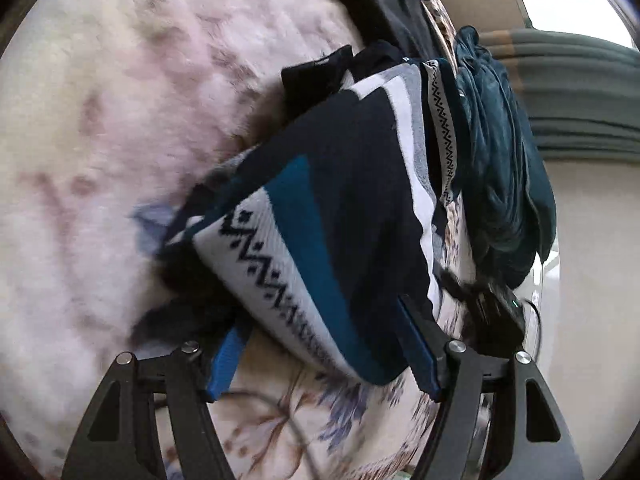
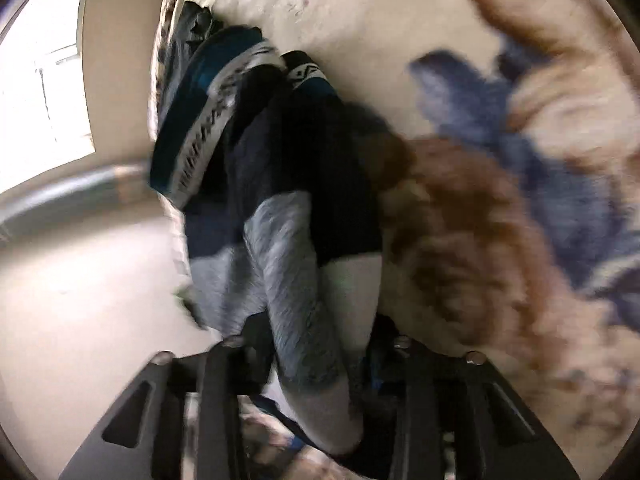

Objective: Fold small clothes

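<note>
A patterned sock (image 1: 320, 216), navy, teal, white and grey with a black zigzag band, lies lifted over a floral blanket (image 1: 100, 128). My left gripper (image 1: 324, 324) is open, its blue pads either side of the sock's zigzag end. In the right wrist view the same sock (image 2: 280, 200) runs away from me, blurred. My right gripper (image 2: 316, 344) is shut on the sock's grey and white end. A second matching sock (image 1: 444, 120) lies beside it.
A dark teal velvet garment (image 1: 504, 168) hangs at the blanket's right edge. A black garment (image 1: 384, 4) lies farther back. A black device with a cable (image 1: 496, 312) sits near the right finger. Pale floor (image 2: 80, 300) lies beyond the bed edge.
</note>
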Tool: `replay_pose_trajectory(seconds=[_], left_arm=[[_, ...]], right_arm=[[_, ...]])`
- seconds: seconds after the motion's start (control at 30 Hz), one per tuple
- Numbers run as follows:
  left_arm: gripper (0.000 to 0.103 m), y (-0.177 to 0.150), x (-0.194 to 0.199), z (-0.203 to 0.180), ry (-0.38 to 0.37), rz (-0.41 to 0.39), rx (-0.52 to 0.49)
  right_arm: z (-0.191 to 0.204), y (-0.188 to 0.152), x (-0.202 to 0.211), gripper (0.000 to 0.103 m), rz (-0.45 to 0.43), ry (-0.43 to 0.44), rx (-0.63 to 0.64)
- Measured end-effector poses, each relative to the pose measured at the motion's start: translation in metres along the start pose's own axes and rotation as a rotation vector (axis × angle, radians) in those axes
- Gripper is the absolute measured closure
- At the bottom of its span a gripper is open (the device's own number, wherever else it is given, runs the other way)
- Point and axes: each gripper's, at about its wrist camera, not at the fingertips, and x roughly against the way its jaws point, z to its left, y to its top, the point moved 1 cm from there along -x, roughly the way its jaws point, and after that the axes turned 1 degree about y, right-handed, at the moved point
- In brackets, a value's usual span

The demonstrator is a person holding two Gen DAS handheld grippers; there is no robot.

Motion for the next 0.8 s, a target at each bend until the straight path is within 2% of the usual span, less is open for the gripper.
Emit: replay_pose_trajectory(seconds=[0.07,0.1,0.17,0.23,0.3,0.33,0.4,0.47,0.57,0.6,0.67,0.8], left_arm=[[0.031,0.004,-0.015,0.002,-0.047,-0.020,0.056],[0.026,0.008,-0.024,0.002,-0.050,-0.036,0.089],[0.017,0.014,-0.033,0.004,-0.086,-0.089,0.155],[0.016,0.016,-0.038,-0.002,-0.076,-0.133,0.166],[0.017,0.015,-0.035,-0.010,-0.067,-0.185,0.139],[0.020,0.014,-0.034,-0.012,-0.068,-0.202,0.133],[0.066,0.015,-0.027,-0.011,-0.054,-0.217,0.135],[0.070,0.019,-0.016,-0.009,-0.045,-0.206,0.117],[0.072,0.030,0.000,-0.010,-0.036,-0.187,0.088],[0.073,0.030,-0.001,-0.012,-0.037,-0.179,0.078],[0.073,0.033,0.003,-0.011,-0.019,-0.166,0.050],[0.073,0.034,-0.002,-0.010,-0.012,-0.142,0.028]], right_arm=[[0.005,0.001,0.008,0.048,-0.008,-0.058,0.082],[0.005,0.004,0.014,0.046,-0.008,-0.064,0.100],[0.003,0.010,0.028,0.035,-0.028,-0.093,0.120],[0.000,0.015,0.044,0.031,-0.051,-0.138,0.137],[-0.005,0.020,0.055,0.031,-0.066,-0.166,0.137],[-0.007,0.024,0.059,0.031,-0.073,-0.175,0.137],[-0.015,0.028,0.067,0.031,-0.083,-0.204,0.131],[-0.014,0.024,0.081,0.031,-0.092,-0.202,0.123],[-0.019,0.014,0.098,0.030,-0.094,-0.152,0.106],[-0.013,0.011,0.094,0.027,-0.090,-0.129,0.100],[-0.005,0.015,0.083,0.014,-0.079,-0.065,0.079],[0.013,0.051,0.046,0.013,-0.046,0.001,0.093]])
